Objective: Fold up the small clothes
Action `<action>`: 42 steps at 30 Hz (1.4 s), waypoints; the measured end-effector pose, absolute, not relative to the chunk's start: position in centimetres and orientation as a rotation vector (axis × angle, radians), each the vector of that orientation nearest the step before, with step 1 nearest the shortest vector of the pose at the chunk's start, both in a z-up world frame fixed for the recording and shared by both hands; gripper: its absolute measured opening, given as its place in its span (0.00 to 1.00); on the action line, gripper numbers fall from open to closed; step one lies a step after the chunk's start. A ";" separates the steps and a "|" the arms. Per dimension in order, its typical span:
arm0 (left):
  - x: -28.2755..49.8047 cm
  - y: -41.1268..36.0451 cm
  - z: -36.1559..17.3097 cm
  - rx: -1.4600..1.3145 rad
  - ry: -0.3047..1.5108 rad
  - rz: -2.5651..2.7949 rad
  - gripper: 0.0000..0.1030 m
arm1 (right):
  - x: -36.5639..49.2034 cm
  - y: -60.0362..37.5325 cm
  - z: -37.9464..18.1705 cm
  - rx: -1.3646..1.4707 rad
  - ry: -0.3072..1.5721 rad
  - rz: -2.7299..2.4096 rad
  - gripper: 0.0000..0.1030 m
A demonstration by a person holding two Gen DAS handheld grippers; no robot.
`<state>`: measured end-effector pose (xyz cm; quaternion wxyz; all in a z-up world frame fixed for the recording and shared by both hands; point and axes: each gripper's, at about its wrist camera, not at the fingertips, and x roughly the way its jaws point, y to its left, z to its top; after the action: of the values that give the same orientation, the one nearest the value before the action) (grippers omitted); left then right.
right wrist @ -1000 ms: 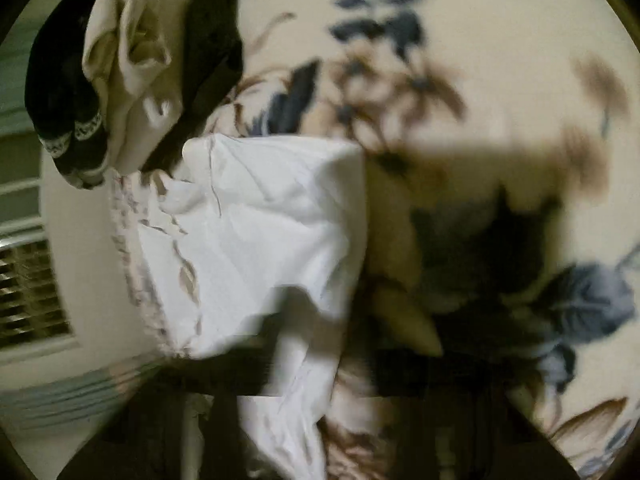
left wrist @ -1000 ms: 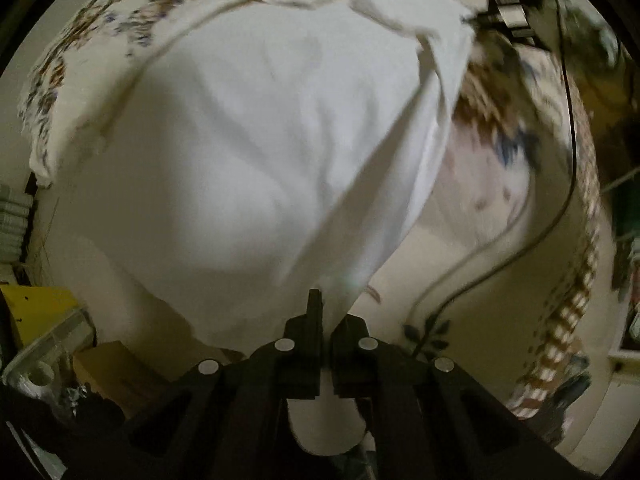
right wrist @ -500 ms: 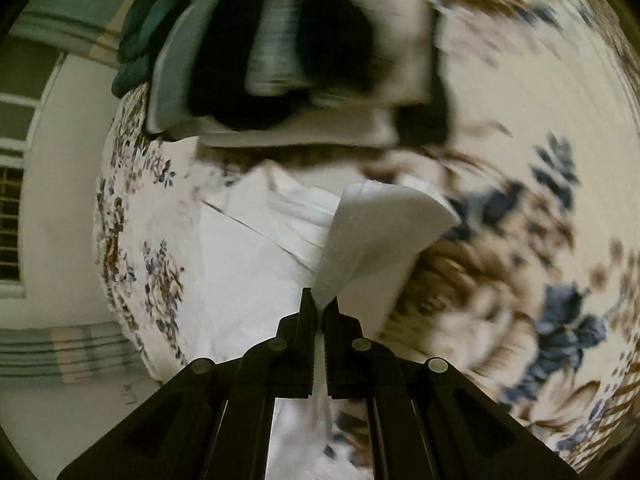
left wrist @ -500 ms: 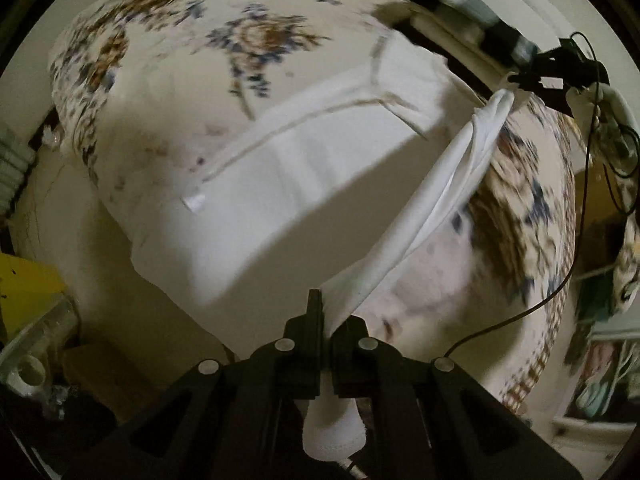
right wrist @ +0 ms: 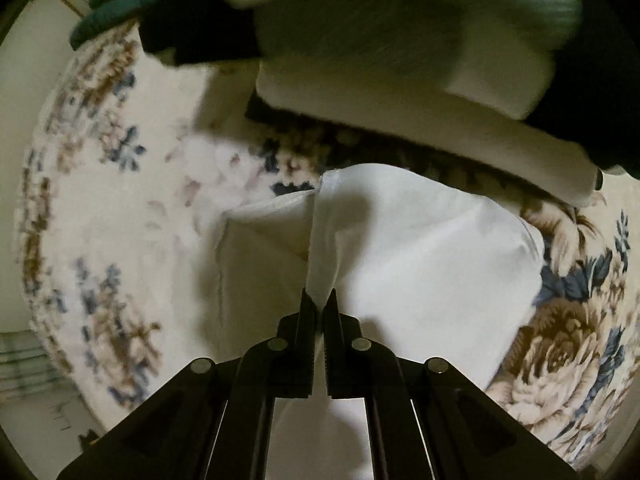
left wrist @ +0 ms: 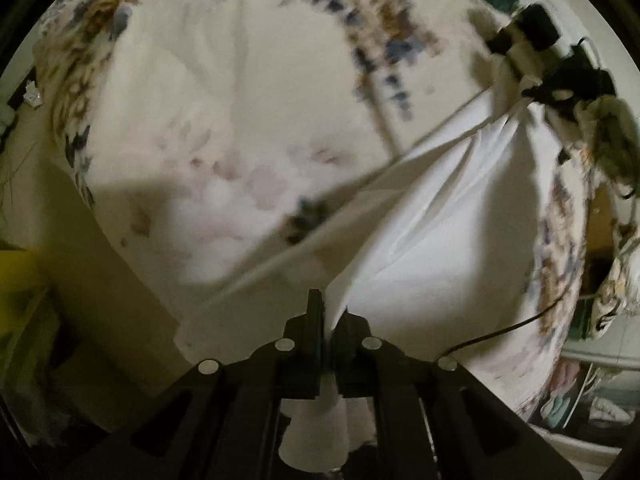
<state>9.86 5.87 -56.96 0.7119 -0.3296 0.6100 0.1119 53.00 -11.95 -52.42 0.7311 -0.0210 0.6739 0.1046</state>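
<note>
Across both wrist views spreads the cream bedspread printed with blue and brown flowers (left wrist: 248, 92), covering a bed that fills most of each picture. On it lies the white cotton garment (left wrist: 452, 240), the largest loose thing on the bedspread; in the left wrist view it stretches from the near edge up toward the far right, with a folded hem running diagonally along its left side. In the right wrist view the same white garment (right wrist: 432, 264) sits in the middle of the bedspread, one flap raised in a soft peak toward the camera and a flatter folded layer showing at its left.

Beyond it, at the top of the right wrist view, rests a blurred stack of folded clothes in pale green, cream and black (right wrist: 400, 40), with a dark green cloth at its left end.

At the far right of the left wrist view, the black right gripper (left wrist: 532, 92) has its jaws closed on the far corner of the garment, a thin black cable (left wrist: 516, 326) trailing below along the bed's edge.

Nearest the camera, the black left gripper (left wrist: 326, 312) is pinched nearly closed on the near edge of the garment, cloth bunching behind its fingers. The right gripper (right wrist: 319, 304) likewise clamps a thin fold of white cloth between almost-touching fingertips.
</note>
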 end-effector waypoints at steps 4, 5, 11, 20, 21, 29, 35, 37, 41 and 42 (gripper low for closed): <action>8.6 7.9 -59.4 -0.686 1.435 0.244 0.07 | 52.9 -11.3 -53.7 -0.074 1.505 0.194 0.05; 8.1 8.4 -59.7 -0.682 1.450 0.242 0.08 | 53.0 -11.5 -53.8 -0.062 1.520 0.192 0.10; 6.5 11.5 -58.0 -0.634 1.476 0.301 0.07 | 51.9 -13.8 -52.4 0.057 1.564 0.208 0.49; 17.9 10.5 -50.4 -0.599 1.206 0.205 0.64 | 46.8 -21.4 -48.4 0.282 1.536 0.274 0.76; 20.8 10.1 -49.8 -0.613 1.162 0.167 0.64 | 46.5 -22.3 -48.5 0.287 1.522 0.271 0.76; 40.6 3.4 -48.6 -0.499 1.086 -0.031 0.64 | 48.5 -28.6 -51.5 0.433 1.455 0.223 0.76; 50.1 -1.8 -53.4 -0.318 1.196 -0.082 0.41 | 50.8 -31.1 -54.4 0.540 1.452 0.214 0.76; 51.2 -1.8 -54.8 -0.308 1.221 -0.102 0.03 | 51.3 -31.2 -55.4 0.575 1.458 0.226 0.76; 51.5 0.0 -55.4 -0.329 1.202 -0.132 0.03 | 51.9 -31.0 -56.7 0.592 1.456 0.222 0.75; 51.3 1.0 -55.5 -0.341 1.216 -0.121 0.06 | 52.0 -31.0 -56.7 0.588 1.455 0.215 0.75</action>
<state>51.30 1.02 -55.45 0.8055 -0.1594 0.5680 -0.0563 51.99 -30.99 -56.70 0.7023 0.2643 0.6539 0.0967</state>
